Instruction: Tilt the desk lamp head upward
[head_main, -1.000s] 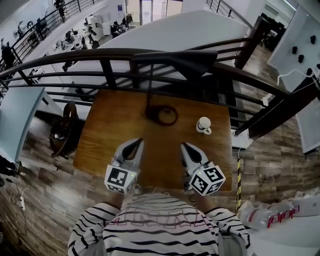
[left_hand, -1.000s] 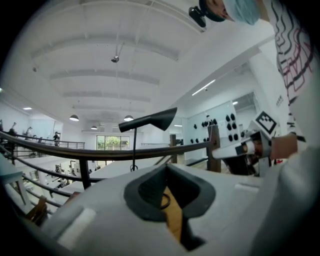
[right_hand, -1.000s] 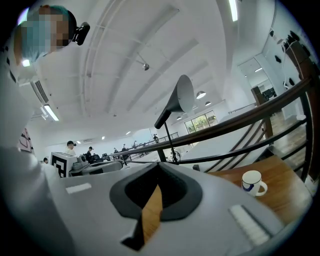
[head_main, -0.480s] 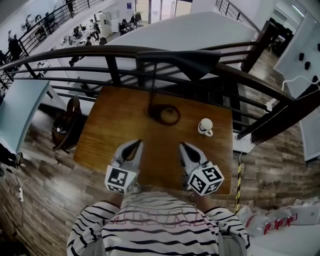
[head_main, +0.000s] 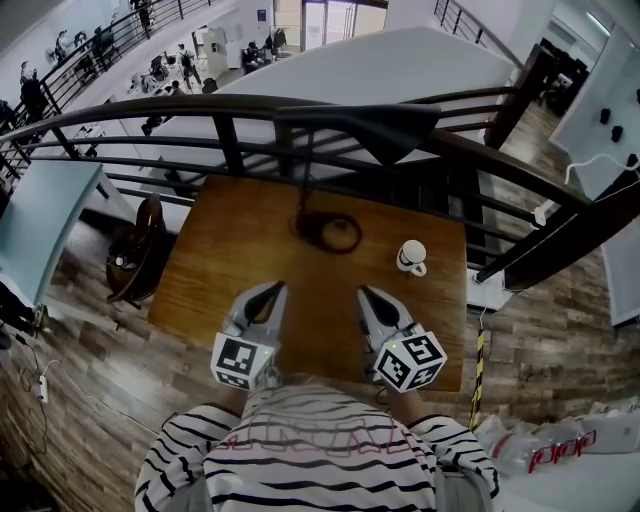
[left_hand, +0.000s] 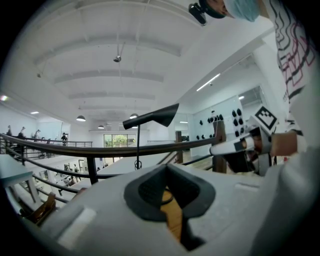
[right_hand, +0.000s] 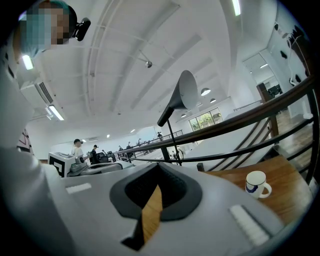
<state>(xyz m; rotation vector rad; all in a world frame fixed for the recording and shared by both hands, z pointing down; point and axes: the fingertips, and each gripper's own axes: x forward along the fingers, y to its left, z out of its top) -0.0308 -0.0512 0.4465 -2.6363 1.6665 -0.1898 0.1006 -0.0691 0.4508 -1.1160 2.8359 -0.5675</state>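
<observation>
The black desk lamp stands at the far side of the wooden table (head_main: 220, 270). Its ring base (head_main: 328, 232) lies on the wood, a thin stem (head_main: 303, 180) rises from it, and the wide dark head (head_main: 370, 128) hangs over the railing, roughly level. From the gripper views the lamp head (left_hand: 155, 116) (right_hand: 180, 95) shows high above both jaws. My left gripper (head_main: 275, 290) and right gripper (head_main: 365, 296) hover side by side over the near half of the table, short of the base. Both are shut and hold nothing.
A white mug (head_main: 410, 257) (right_hand: 257, 184) stands right of the lamp base. A dark metal railing (head_main: 150, 110) runs along the table's far edge, with an open hall far below. A dark chair (head_main: 135, 262) sits left of the table.
The head view has shifted slightly; both grippers stay shut at about the same place over the near table. The lamp has not moved.
</observation>
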